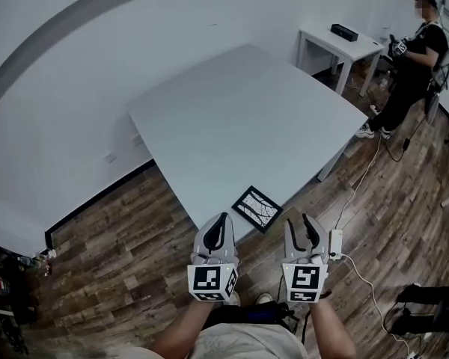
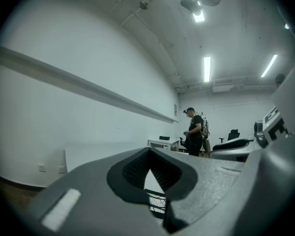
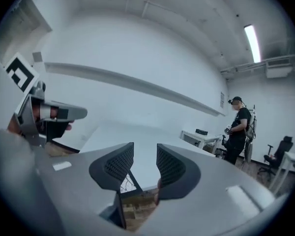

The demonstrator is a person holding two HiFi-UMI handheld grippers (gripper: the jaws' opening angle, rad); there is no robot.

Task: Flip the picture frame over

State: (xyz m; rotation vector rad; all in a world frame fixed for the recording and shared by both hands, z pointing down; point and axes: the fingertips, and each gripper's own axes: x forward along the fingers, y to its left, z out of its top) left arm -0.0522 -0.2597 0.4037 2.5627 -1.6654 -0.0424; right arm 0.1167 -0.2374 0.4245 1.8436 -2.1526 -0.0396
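Picture frame [image 1: 257, 208] lies flat, picture side up, right at near edge of white table [image 1: 247, 118]. Left gripper [image 1: 223, 217] jaws together, empty. Right gripper [image 1: 299, 220] jaws apart, nothing between. Both hang short of frame. Risk: a clumsy nudge at that edge likely tips frame onto floor

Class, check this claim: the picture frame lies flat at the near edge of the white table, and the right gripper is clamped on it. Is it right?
Not quite. The picture frame does lie flat at the near edge of the white table, but the right gripper is not clamped on it. The right gripper view shows its jaws apart with nothing between them.
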